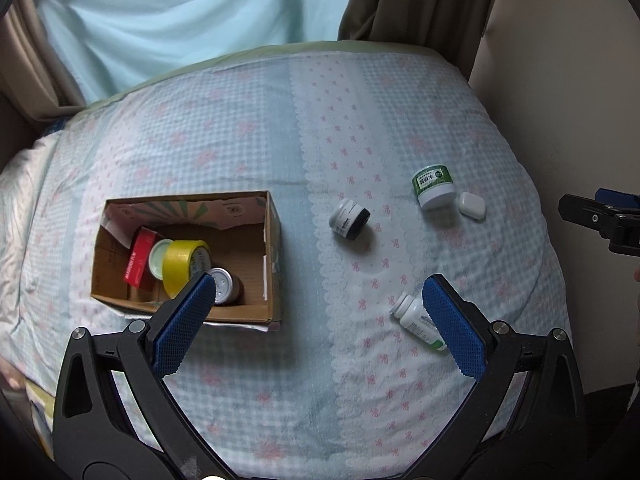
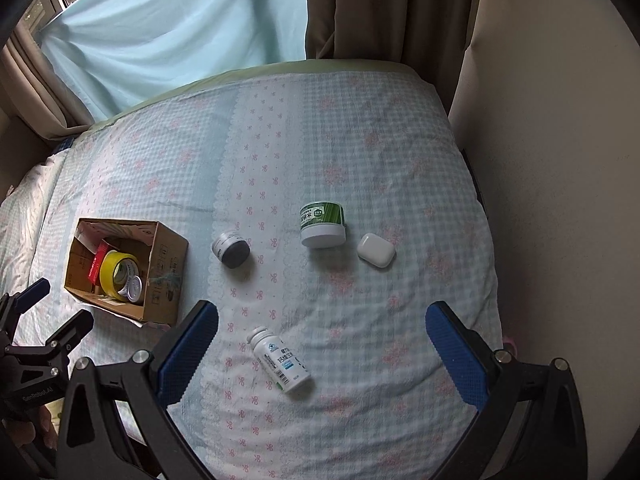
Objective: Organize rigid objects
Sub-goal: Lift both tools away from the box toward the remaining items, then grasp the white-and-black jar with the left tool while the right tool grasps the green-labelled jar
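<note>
An open cardboard box point(image 1: 274, 248) point(image 2: 166, 264) lies on the bed and holds a yellow tape roll point(image 1: 182, 264), a red box point(image 1: 140, 258) and a silver-lidded can point(image 1: 224, 286). On the quilt lie a white pill bottle point(image 1: 418, 322) point(image 2: 280, 360) on its side, a small grey-and-black jar point(image 1: 350, 219) point(image 2: 231, 249), a green-labelled tub point(image 1: 434, 187) point(image 2: 322, 225) and a white earbud case point(image 1: 472, 206) point(image 2: 376, 255). My left gripper point(image 1: 318, 300) is open and empty above the quilt. My right gripper point(image 2: 322, 320) is open and empty above the pill bottle.
The bed's quilt point(image 1: 320, 128) ends at a pale blue curtain point(image 1: 180, 20) at the back and a cream wall point(image 2: 560, 160) on the right. A brown drape point(image 1: 420, 4) hangs at the back right. The other gripper shows at each view's side edge.
</note>
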Tool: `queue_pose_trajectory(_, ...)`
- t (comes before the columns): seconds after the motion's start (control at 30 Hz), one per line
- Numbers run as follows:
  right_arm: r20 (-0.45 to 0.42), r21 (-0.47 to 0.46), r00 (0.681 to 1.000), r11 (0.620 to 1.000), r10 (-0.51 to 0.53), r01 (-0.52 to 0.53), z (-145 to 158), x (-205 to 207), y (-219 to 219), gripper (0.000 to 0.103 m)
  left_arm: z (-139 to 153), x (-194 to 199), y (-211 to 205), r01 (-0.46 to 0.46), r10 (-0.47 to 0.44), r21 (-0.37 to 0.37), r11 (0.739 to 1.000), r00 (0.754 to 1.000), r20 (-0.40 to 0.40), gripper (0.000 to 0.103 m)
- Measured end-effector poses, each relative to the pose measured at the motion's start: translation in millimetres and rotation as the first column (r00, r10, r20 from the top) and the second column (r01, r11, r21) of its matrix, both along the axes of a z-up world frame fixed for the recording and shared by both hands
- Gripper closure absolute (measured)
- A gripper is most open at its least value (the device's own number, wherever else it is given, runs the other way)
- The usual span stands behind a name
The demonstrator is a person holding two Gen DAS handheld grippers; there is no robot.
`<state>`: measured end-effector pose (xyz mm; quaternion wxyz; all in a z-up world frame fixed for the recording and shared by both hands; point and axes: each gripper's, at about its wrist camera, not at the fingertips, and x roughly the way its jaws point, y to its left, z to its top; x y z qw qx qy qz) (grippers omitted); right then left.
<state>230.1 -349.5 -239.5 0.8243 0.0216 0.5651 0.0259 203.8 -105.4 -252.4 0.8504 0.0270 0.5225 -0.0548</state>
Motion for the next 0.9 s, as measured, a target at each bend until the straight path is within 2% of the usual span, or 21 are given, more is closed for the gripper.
queue_pose_trajectory(0.2,-0.014,-0.013,1.0,1.0,0.013,-0.013,-47,23,-3,0.0,-59,26,-18,0.03,-0.032,-0.055,0.998,0.999,-0.035,0.0)
queue_pose_trajectory(0.37,-0.049,0.019,0.999,1.0,-0.001,0.002,-84,56,-6,0.0,-106,64,-36,0.043,-0.044,-0.025,0.999,0.998,-0.032,0.0)
queue_pose_trajectory(0.47,-0.076,0.008,0.997,1.0,0.003,-0.002,-103,80,-8,0.0,-133,88,-44,0.047,-0.049,-0.033,0.998,0.997,-0.063,0.0)
queue_pose_trajectory(0.57,-0.116,0.018,0.993,1.0,0.002,0.0,-126,104,-12,0.0,-164,110,-58,0.077,-0.074,0.019,0.997,0.989,-0.129,0.0)
queue_pose_trajectory(0.7,-0.173,0.039,0.985,0.999,0.016,-0.01,-158,131,-11,0.0,-190,130,-68,0.157,-0.141,0.082,0.984,0.975,-0.174,0.0)
queue_pose_trajectory(0.87,-0.232,0.047,0.972,0.999,0.027,-0.017,-193,158,1,0.0,-218,151,-75,0.24,-0.209,0.107,0.965,0.948,-0.241,0.001)
queue_pose_trajectory(0.9,-0.245,0.044,0.969,0.999,0.026,-0.016,-199,163,2,0.0,-224,155,-77,0.249,-0.214,0.115,0.962,0.944,-0.251,0.005)
